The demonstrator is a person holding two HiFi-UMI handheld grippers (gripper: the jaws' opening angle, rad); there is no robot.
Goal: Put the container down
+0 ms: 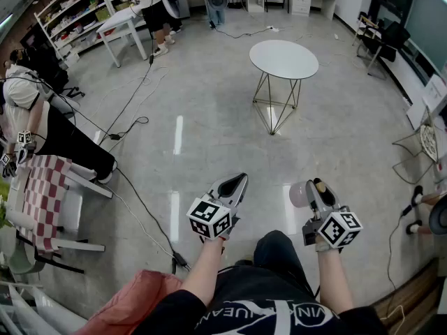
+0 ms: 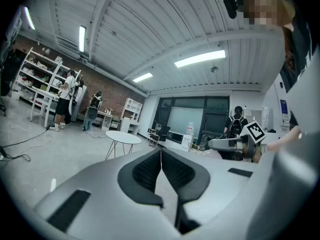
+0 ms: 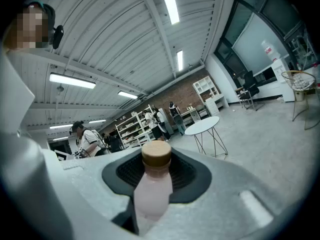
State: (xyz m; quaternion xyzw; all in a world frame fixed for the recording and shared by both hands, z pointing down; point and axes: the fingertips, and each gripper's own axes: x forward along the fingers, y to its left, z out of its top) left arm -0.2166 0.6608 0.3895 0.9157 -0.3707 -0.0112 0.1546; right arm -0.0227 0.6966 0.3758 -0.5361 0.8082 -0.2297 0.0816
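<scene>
Right gripper [image 3: 156,160] jaws half-open, clamped on pale pink bottle [image 3: 151,194], tan cap [image 3: 156,154]; contents unclear. Left gripper [image 2: 161,156] jaws closed, empty. Head view alone shows both held above floor [image 1: 209,117].

container [image 3: 151,191]: pale pink bottle | tan cap | clamped in right gripper [image 3: 156,159] | off floor

We count two grippers, the left gripper [image 1: 239,180] and the right gripper [image 1: 319,185], and two marker cubes, one marker cube [image 1: 209,218] on the left one and one marker cube [image 1: 340,229] on the right one. There is one container [image 3: 152,184], pale pink, with one tan cap [image 3: 156,154]. We also see one round white table [image 1: 283,58] and one chair [image 1: 42,194] with a checked cloth.
</scene>
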